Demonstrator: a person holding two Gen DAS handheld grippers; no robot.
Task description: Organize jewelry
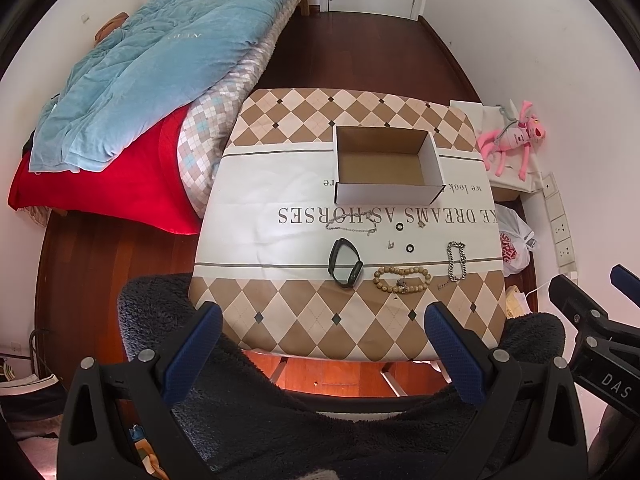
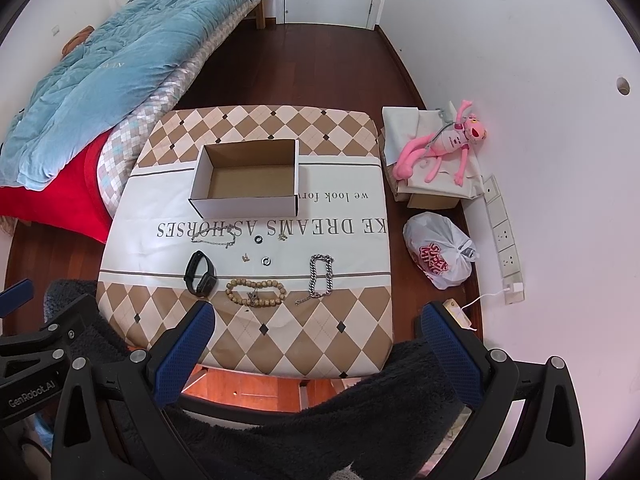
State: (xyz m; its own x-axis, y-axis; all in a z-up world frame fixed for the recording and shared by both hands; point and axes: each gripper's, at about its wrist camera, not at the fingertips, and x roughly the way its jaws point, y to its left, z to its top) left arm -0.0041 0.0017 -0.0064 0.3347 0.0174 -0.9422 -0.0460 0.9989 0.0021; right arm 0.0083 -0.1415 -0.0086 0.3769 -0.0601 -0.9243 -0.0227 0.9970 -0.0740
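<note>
Cardboard box (image 1: 386, 166): open, on the table (image 1: 256, 184).
Jewelry: beads (image 2: 256, 292), chain (image 2: 320, 276), watch (image 2: 201, 273) lie before the box.
Left gripper (image 1: 324, 332): wide open, holding nothing.
Right gripper (image 2: 320, 332): wide open, holding nothing.

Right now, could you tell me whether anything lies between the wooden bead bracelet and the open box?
Yes. Between the wooden bead bracelet and the cardboard box lie two small dark rings and a tiny charm, all flat on the tablecloth; lifting clears them.
</note>
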